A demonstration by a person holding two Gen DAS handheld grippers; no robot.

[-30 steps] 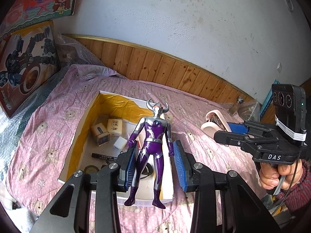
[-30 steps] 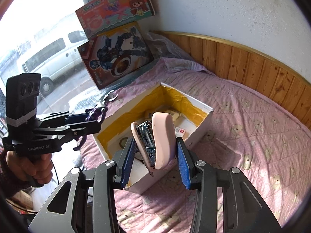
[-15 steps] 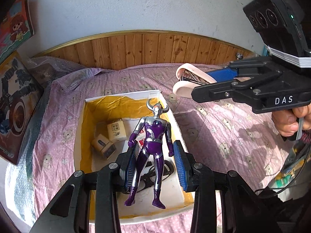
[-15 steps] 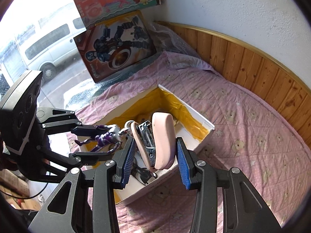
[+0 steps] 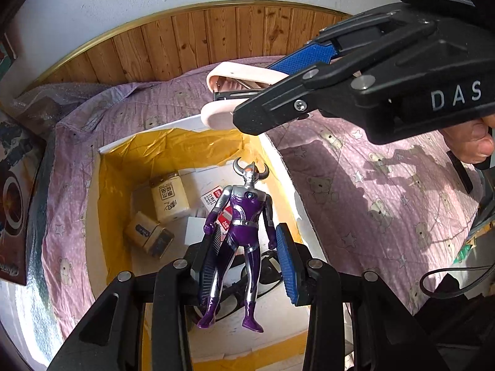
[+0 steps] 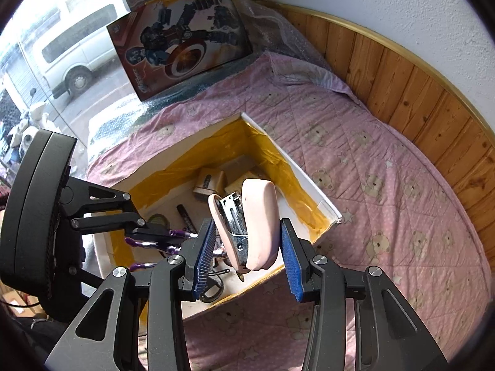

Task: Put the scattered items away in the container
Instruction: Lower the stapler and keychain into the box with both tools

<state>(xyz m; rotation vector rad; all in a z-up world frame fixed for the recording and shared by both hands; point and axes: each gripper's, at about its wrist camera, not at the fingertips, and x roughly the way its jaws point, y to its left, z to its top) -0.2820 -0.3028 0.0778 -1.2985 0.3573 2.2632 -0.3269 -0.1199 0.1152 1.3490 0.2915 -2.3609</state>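
Left wrist view: the left claw (image 5: 250, 262) grips a purple and silver horned action figure (image 5: 239, 232) by its legs, hanging over the yellow-lined white box (image 5: 96, 204) on the pink quilted bed (image 5: 371, 191); inside lie a cream tin (image 5: 169, 196) and a smaller tin (image 5: 148, 235); the right claw (image 5: 309, 71) crosses above, clamping a pink stapler (image 5: 229, 99).

Right wrist view: the right claw (image 6: 247, 247) pinches the pink stapler (image 6: 256, 225) upright over the box (image 6: 309, 182); the left claw (image 6: 173, 236) holds the figure (image 6: 161, 241) just beside it; a black marker (image 6: 185, 213) lies on the box floor.

Our left gripper (image 5: 247, 266) clamps figure (image 5: 239, 232); right gripper (image 6: 247, 247) clamps stapler (image 6: 250, 225); hand (image 5: 473, 139) grips right handle.
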